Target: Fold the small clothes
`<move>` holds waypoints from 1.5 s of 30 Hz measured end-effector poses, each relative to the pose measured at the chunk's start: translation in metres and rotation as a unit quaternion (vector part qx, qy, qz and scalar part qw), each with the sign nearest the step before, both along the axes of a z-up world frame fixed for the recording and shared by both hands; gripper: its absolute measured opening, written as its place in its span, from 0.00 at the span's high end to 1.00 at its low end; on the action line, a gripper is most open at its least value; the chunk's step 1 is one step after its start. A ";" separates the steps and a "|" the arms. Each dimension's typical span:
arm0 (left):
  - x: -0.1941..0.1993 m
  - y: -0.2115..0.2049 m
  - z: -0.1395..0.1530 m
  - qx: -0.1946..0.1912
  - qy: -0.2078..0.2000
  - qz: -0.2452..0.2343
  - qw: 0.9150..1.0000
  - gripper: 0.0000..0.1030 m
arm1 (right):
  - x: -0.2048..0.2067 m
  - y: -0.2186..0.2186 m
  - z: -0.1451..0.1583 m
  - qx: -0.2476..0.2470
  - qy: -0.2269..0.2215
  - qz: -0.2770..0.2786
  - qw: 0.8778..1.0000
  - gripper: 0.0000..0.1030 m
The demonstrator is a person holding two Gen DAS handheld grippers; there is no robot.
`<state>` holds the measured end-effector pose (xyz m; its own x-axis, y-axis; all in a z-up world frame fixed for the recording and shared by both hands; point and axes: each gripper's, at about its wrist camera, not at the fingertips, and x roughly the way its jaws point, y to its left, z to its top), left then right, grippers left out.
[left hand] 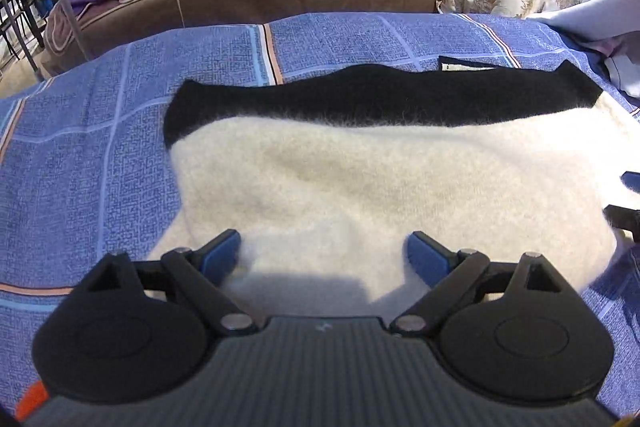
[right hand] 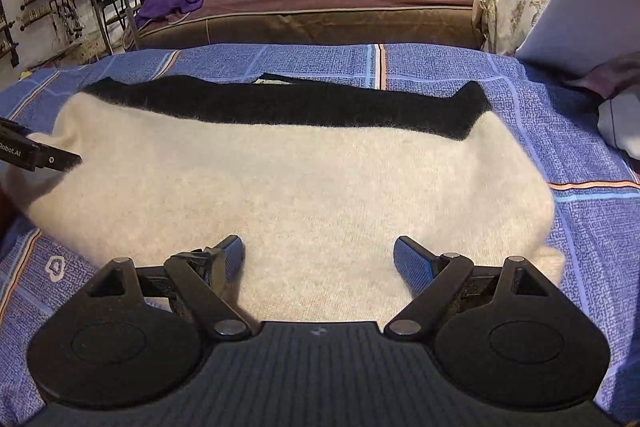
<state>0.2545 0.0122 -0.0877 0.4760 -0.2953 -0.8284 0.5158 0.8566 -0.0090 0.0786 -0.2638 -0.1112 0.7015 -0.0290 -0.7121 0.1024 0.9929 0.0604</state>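
Both pairs of fingers stand spread wide with nothing pinched between them: the left gripper (left hand: 323, 253) hangs over the near edge of the sweater (left hand: 360, 187), toward its left end, and the right gripper (right hand: 319, 255) over the same edge further right. The blue pads (left hand: 224, 251) sit just above the cream knit; whether they touch it cannot be told. The sweater lies across the middle of the bedspread (left hand: 80, 147), already doubled into a long band, cream on top with a black strip (right hand: 300, 103) along the far edge. I judge a fold has been laid down and let go. The next move probably calls for taking one short end with both grippers and carrying it across to the other, keeping the edges aligned.
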 end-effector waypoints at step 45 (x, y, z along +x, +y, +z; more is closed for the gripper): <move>-0.177 -0.245 -0.052 0.113 -0.196 -0.295 0.928 0.10 | -0.078 -0.099 -0.032 0.370 -0.098 -0.305 0.872 0.00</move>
